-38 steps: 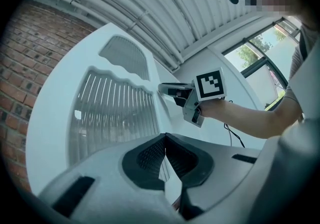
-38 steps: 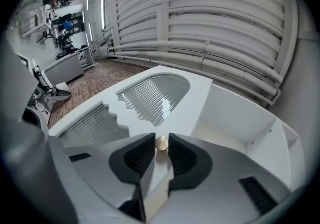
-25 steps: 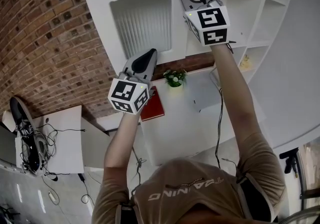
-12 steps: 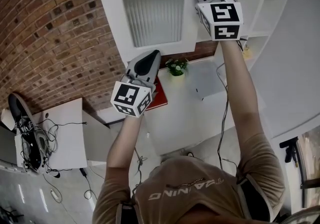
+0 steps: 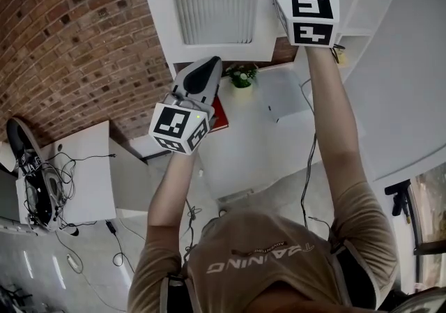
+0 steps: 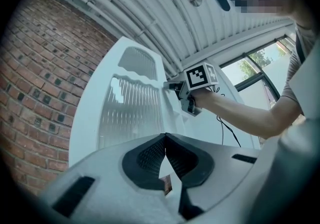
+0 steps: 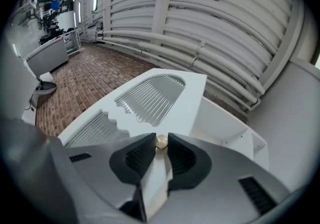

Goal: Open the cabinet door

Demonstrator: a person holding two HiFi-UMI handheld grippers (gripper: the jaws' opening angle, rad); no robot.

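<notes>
Two grippers: right gripper [image 7: 160, 137] pinches the knob [image 7: 161, 142] to swing the cabinet door [image 5: 209, 5]; left gripper [image 6: 165, 137], closed and empty, waits near that door.

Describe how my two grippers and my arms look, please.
The left gripper and right gripper have grey tapering shells with black ribbed pads. Each carries a white cube with black square markers. A thin black cable runs along the right arm. The shirt is beige with short sleeves.

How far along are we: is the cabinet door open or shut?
Partly open: cabinet door angled off shelves, right hand-held gripper clamping its knob.
</notes>
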